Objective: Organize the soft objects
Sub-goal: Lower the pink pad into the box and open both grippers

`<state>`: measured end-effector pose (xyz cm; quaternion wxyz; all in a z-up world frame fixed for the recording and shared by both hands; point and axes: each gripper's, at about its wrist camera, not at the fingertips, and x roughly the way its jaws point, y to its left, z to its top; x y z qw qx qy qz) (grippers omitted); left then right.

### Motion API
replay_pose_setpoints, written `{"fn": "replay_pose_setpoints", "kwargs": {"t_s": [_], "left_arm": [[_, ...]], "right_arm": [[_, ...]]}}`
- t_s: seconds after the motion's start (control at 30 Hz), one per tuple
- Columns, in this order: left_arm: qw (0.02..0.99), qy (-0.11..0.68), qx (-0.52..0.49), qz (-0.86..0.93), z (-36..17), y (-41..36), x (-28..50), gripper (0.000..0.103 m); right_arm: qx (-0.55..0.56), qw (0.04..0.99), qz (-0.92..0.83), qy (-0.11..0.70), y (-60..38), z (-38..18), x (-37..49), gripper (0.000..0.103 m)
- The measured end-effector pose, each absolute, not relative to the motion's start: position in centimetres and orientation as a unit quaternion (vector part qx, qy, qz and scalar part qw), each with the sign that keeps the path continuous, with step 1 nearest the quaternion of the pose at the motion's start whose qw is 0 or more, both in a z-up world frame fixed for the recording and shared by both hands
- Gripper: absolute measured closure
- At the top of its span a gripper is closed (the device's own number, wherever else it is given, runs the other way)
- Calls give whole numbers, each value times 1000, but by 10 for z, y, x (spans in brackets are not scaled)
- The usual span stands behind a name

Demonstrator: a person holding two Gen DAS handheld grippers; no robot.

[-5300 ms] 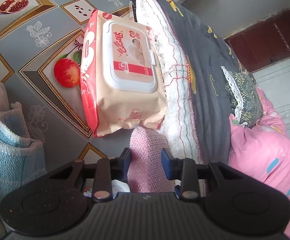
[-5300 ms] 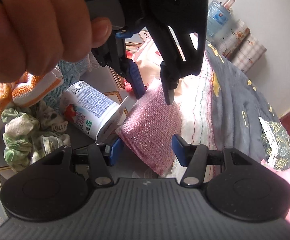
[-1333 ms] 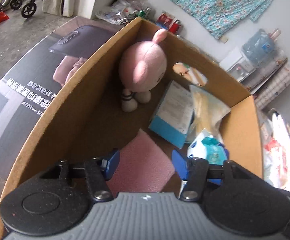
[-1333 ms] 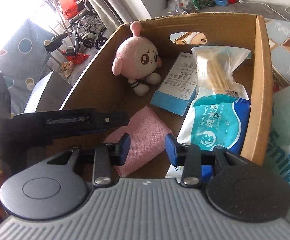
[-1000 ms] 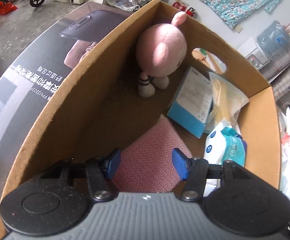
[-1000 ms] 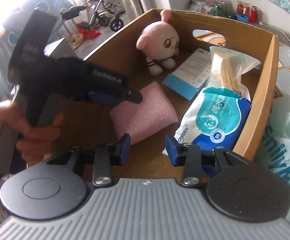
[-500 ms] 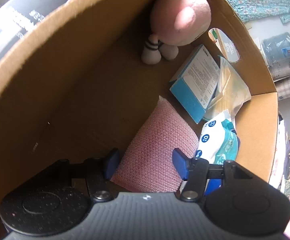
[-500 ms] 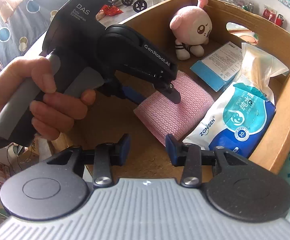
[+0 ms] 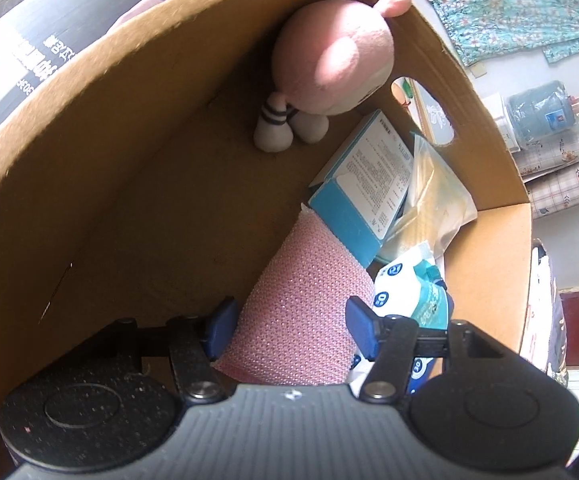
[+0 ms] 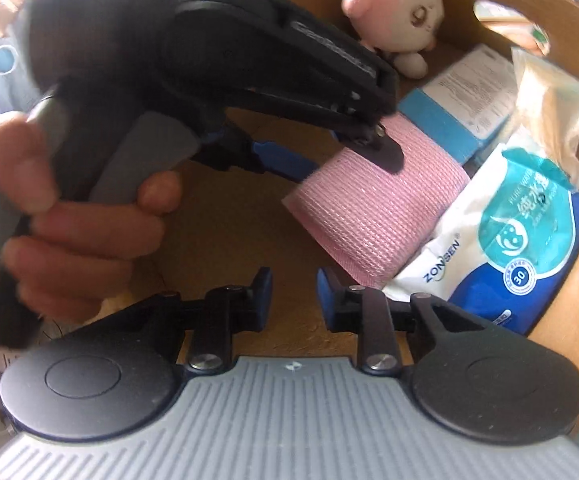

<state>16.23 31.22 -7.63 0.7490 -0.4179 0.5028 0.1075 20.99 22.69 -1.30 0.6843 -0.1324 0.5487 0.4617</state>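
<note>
Left gripper (image 9: 287,330) grips pink cloth (image 9: 309,300), pointing toward plush toy (image 9: 329,60); right gripper (image 10: 291,294) closing empty.

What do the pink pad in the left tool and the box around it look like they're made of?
Pink pad: looks like knitted or woven fabric with a matte finish, going by its fine dotted weave and the way it bends in the grip; the filling can't be seen. Box: plain brown cardboard, matte, with a raw fibrous cut rim.

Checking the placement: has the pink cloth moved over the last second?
Yes. The pink cloth now bulges against the wipes pack, nearer the blue box.
</note>
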Motion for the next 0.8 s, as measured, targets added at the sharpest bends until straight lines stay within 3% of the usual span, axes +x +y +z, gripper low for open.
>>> {"fn": "replay_pose_setpoints", "kwargs": {"t_s": [0.33,0.67,0.77,0.8], "left_arm": [[791,456,-392,109,-53,301,160,16],[838,399,-354,112,-5,281,134,14],[862,373,-326,107,18,266,118,11],[869,364,-317,104,25,261,112,11]], "right_arm": [[-75,693,453,555,210,-7,219,77],[-85,735,469,482,178,38,181,74],[-83,769,458,437,151,61,160,69],[-78,782,452,422,139,68,152,62]]}}
